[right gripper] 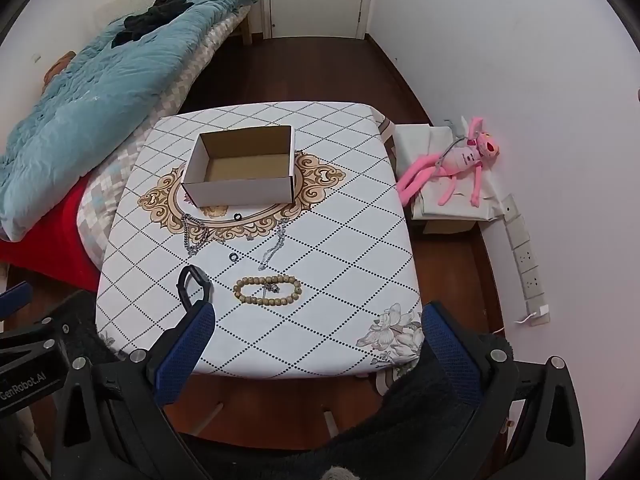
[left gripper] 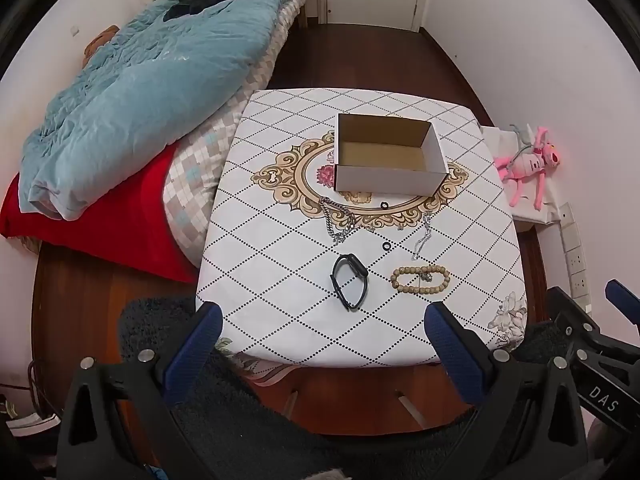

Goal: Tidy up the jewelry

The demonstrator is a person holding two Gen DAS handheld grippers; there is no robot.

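An open white cardboard box (left gripper: 390, 156) (right gripper: 242, 168) stands empty at the middle of a small table with a patterned cloth (left gripper: 280, 264) (right gripper: 352, 248). In front of it lie a thick silver chain (left gripper: 338, 220) (right gripper: 194, 236), a thin silver chain (left gripper: 423, 236) (right gripper: 274, 248), two small black rings (left gripper: 385, 205) (left gripper: 386, 246), a black watch band (left gripper: 350, 282) (right gripper: 194, 284) and a wooden bead bracelet (left gripper: 420, 279) (right gripper: 267, 290). My left gripper (left gripper: 322, 328) and right gripper (right gripper: 318, 332) are both open and empty, above the table's near edge.
A bed with a blue quilt (left gripper: 132, 92) and red cover (left gripper: 112, 224) adjoins the table's left side. A pink plush toy (right gripper: 460, 160) lies on a white box at the right, near wall sockets (right gripper: 528, 256). A dark rug (left gripper: 152, 320) covers the floor below.
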